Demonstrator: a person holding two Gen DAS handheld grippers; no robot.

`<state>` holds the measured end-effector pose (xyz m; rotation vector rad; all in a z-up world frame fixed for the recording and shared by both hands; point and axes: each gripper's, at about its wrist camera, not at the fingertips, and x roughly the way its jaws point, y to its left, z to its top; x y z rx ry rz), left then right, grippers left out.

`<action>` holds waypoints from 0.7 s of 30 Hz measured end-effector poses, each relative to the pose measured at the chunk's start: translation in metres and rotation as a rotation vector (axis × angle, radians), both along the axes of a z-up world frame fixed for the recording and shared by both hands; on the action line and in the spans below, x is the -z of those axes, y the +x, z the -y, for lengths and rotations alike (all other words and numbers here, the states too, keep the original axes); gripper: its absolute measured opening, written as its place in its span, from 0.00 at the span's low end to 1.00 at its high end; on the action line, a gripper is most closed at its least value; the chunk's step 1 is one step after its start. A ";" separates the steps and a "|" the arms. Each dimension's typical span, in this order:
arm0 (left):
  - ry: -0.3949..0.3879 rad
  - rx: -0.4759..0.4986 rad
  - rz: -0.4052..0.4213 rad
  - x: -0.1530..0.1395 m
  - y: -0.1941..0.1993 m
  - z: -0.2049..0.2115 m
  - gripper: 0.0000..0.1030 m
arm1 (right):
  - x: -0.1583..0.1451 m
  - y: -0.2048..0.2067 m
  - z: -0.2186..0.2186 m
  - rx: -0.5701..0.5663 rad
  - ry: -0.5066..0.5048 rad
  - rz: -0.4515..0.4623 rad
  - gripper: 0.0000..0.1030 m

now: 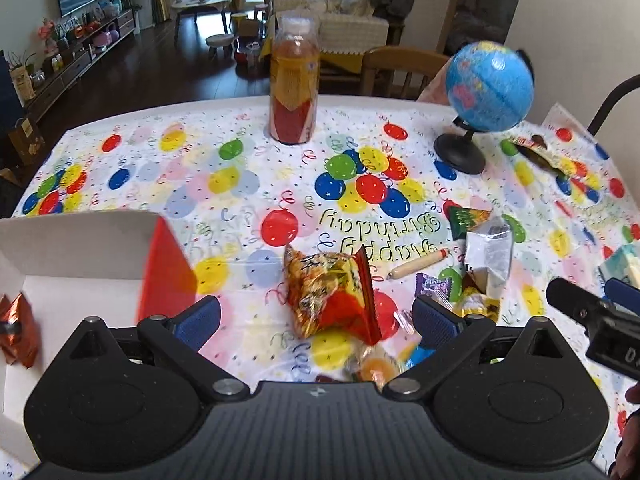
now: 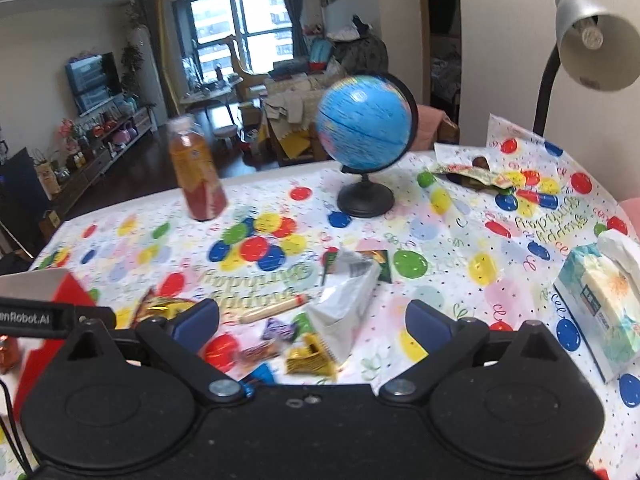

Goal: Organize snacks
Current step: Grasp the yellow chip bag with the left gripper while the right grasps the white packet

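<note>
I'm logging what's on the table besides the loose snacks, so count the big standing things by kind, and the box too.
Bottle: 1
Globe: 1
Lamp: 1
Tissue pack: 1
Box: 1
Total: 5
</note>
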<state>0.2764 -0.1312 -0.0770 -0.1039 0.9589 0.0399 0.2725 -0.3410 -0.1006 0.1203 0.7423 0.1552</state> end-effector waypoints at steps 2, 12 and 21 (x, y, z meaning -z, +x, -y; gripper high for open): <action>0.007 0.000 -0.032 0.010 0.014 0.003 1.00 | 0.009 0.015 0.003 0.013 0.002 -0.022 0.96; 0.044 -0.017 -0.145 0.055 0.067 0.016 1.00 | 0.056 0.081 0.013 0.054 0.005 -0.142 0.82; 0.068 -0.011 -0.205 0.081 0.087 0.024 0.99 | 0.088 0.107 0.015 0.063 0.036 -0.218 0.71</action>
